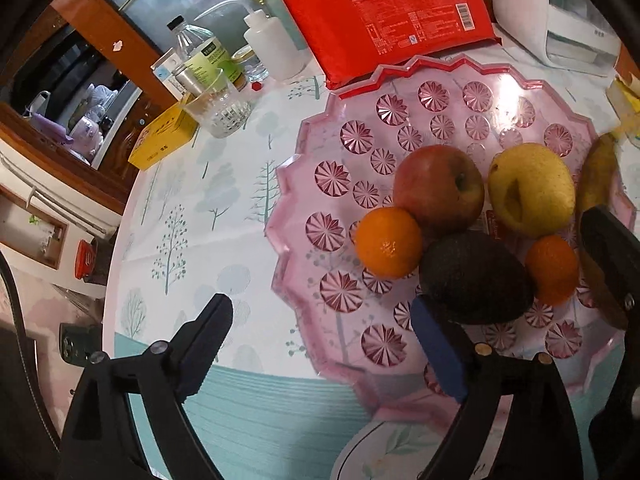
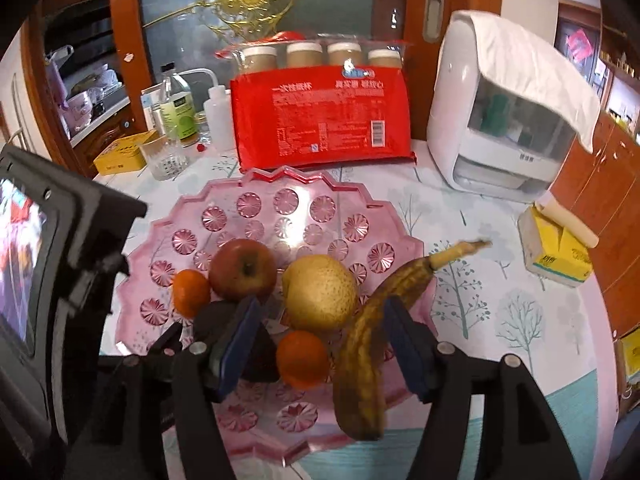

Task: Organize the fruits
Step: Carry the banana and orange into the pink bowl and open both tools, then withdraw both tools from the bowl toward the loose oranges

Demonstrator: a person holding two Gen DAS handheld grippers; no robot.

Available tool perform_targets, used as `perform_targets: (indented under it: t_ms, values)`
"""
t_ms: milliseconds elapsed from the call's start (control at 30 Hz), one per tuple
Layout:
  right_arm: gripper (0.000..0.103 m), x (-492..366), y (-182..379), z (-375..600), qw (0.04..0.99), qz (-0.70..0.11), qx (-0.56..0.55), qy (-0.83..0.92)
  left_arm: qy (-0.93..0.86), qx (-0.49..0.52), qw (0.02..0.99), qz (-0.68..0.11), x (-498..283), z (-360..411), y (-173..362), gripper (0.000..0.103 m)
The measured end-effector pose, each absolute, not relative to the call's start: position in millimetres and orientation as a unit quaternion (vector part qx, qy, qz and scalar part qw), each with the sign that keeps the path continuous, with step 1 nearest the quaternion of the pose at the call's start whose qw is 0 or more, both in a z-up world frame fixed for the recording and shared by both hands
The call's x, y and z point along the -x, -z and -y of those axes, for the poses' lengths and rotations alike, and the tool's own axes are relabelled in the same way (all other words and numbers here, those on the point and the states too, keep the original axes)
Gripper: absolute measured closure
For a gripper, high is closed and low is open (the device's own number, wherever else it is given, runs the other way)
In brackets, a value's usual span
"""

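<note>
A pink scalloped plastic tray [image 1: 304, 152] [image 2: 224, 196] holds a red apple [image 1: 438, 188] [image 2: 243, 268], a yellow pear [image 1: 530, 188] [image 2: 320, 292], two oranges [image 1: 388, 242] [image 2: 191, 292], a dark avocado [image 1: 476, 278] and a browned banana [image 2: 368, 344]. My left gripper [image 1: 320, 316] is open and empty at the tray's near left edge, its right finger beside the avocado. My right gripper [image 2: 320, 324] is open over the tray's near side; the second orange [image 2: 302, 358] and the banana lie between its fingers, untouched by the pads.
A red packet [image 2: 324, 120], a white appliance [image 2: 508, 120], bottles [image 1: 200, 56], a glass [image 1: 220, 112], a yellow tin [image 1: 160, 136] and a tissue box [image 2: 556, 248] stand around the tray on the tree-print tablecloth. The table edge curves at the left.
</note>
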State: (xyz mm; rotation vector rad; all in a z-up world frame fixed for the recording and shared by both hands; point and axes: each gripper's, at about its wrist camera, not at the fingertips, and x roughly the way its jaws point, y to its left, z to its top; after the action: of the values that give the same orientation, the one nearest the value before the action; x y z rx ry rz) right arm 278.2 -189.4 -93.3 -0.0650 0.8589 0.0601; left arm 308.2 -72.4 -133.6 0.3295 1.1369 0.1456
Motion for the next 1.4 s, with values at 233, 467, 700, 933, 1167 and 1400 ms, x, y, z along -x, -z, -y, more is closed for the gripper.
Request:
perform_targets:
  t_ms: [233,467,700,933,1167,1400]
  values:
    - [0.038,-258.2,65.3,186.6,0.914,-0.402,0.019,-0.045,-0.062,-0.126,0.836,-0.530,-288.1,61.3,112.9,0.008]
    - [0.034,-239.1,42.5,189.3,0.921,-0.386,0.006,-0.051,-0.060,-0.102,0.845,-0.521,-272.4,45.9,91.3,0.007]
    - [0.034,-216.9,27.2,185.9,0.926,-0.374,0.014,-0.049,-0.047,-0.093,0.853,-0.511,-259.5,36.6,76.7,0.001]
    - [0.031,-192.2,11.9,185.0,0.938,-0.345,0.021,-0.036,-0.014,-0.097,0.864,-0.493,-241.9,38.2,65.5,0.001]
    - [0.030,-167.7,5.0,181.8,0.946,-0.324,0.016,-0.013,0.014,-0.098,0.872,-0.480,-221.0,39.2,59.5,0.001]
    - [0.028,-140.4,3.1,177.7,0.952,-0.305,0.010,0.009,0.034,-0.105,0.879,-0.465,-197.3,37.1,53.8,0.001]
